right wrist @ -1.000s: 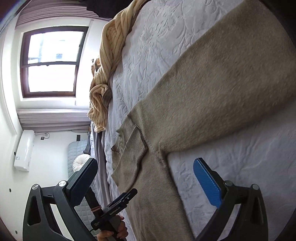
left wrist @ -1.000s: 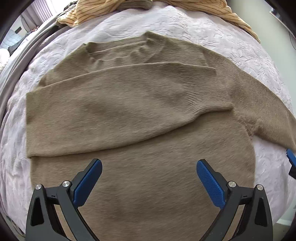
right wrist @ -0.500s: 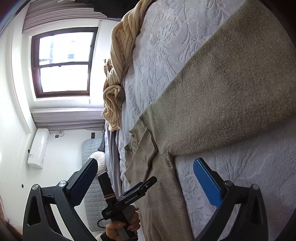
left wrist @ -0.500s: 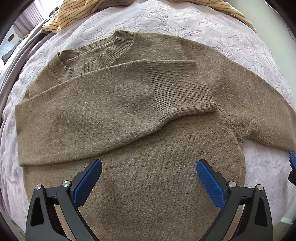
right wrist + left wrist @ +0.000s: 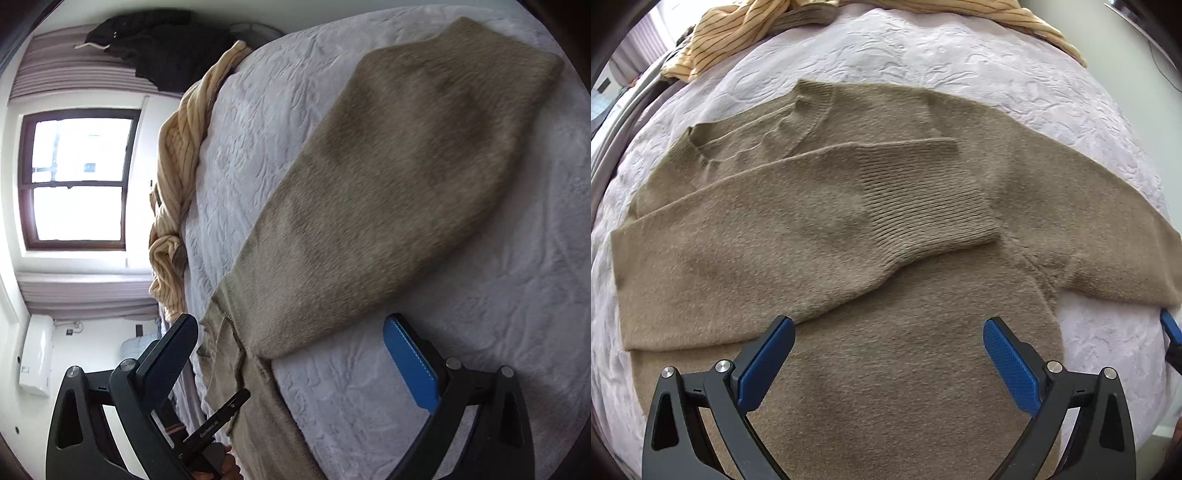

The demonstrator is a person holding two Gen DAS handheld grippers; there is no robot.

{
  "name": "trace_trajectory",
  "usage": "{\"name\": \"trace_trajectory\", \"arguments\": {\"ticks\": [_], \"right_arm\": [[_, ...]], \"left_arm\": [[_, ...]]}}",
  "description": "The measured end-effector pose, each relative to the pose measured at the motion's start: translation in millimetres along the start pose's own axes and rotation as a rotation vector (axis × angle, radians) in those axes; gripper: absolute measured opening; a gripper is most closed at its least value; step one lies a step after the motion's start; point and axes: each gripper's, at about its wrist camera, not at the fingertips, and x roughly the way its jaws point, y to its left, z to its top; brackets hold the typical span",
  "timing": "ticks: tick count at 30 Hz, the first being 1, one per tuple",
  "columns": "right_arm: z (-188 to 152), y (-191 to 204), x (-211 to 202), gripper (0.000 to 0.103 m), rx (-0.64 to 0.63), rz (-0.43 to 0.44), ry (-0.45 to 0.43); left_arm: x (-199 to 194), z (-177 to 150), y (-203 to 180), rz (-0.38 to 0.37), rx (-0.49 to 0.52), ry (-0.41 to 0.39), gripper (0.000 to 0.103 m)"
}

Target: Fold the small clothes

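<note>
A tan knit sweater lies flat on the pale quilted bed. Its left sleeve is folded across the chest, cuff toward the right. The right sleeve stretches out to the right; in the right wrist view it lies straight across the quilt. My left gripper is open and empty above the sweater's lower body. My right gripper is open and empty, near the armpit end of the right sleeve. One of its blue pads shows at the left wrist view's right edge.
A yellow striped garment is bunched along the bed's far edge, also in the right wrist view. A window, a wall air conditioner and a dark garment hanging up are beyond the bed.
The left gripper has drawn back a little, so the sweater sits lower and farther in view. The right gripper has swung along the right sleeve, whose cuff end now shows.
</note>
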Motion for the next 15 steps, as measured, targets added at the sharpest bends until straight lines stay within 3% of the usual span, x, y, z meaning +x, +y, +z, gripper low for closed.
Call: {"name": "trace_trajectory", "arguments": {"ticks": [1, 4, 9, 11, 13, 15], "right_arm": [[2.7, -2.5, -2.0, 0.082, 0.007, -0.010, -0.014], [12.5, -11.5, -5.5, 0.074, 0.039, -0.016, -0.049], [33.6, -20.9, -8.6, 0.065, 0.101, 0.016, -0.144], [41.1, -21.9, -6.4, 0.050, 0.128, 0.050, -0.161], [45.0, -16.9, -4.4, 0.011, 0.136, 0.096, -0.162], [47.5, -6.0, -2.8, 0.009, 0.110, 0.120, -0.161]], "left_arm": [[-0.4, 0.8, -2.7, -0.007, 0.008, -0.003, 0.102], [-2.3, 5.1, -11.3, -0.018, 0.016, -0.014, 0.102], [-1.9, 15.7, -17.6, -0.044, 0.010, -0.013, 0.102], [-1.1, 19.9, -17.7, -0.032, 0.006, -0.018, 0.102], [-0.3, 23.1, -13.9, -0.014, 0.001, -0.019, 0.102], [3.3, 22.3, -7.1, -0.006, -0.014, -0.012, 0.102]]}}
